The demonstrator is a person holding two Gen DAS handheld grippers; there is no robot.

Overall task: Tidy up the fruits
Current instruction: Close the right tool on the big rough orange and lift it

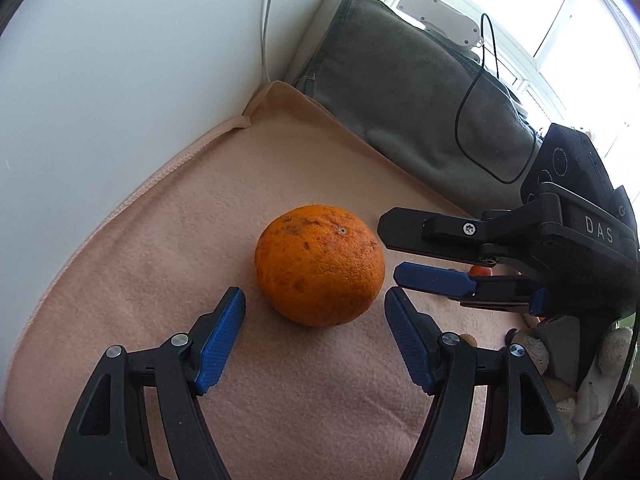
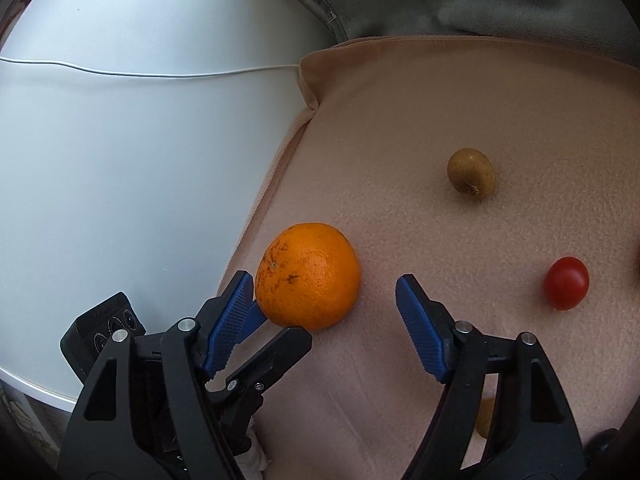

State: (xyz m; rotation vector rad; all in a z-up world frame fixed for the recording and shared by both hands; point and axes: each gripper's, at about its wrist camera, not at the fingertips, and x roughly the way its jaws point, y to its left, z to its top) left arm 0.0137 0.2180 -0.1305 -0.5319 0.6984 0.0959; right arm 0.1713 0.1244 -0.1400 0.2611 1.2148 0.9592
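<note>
One orange (image 1: 319, 266), pitted and brown-flecked, sits on the pink blanket (image 1: 168, 248) just ahead of your left gripper (image 1: 314, 304), fingers spread; your right gripper (image 2: 325, 294) gapes too, holding nothing.

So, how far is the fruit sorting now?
Nothing looks sorted yet: the orange, kiwi and tomato lie apart on the cloth. In hand: nothing, but the open left gripper frames the orange; the right gripper is open too. All fruits remain.
</note>
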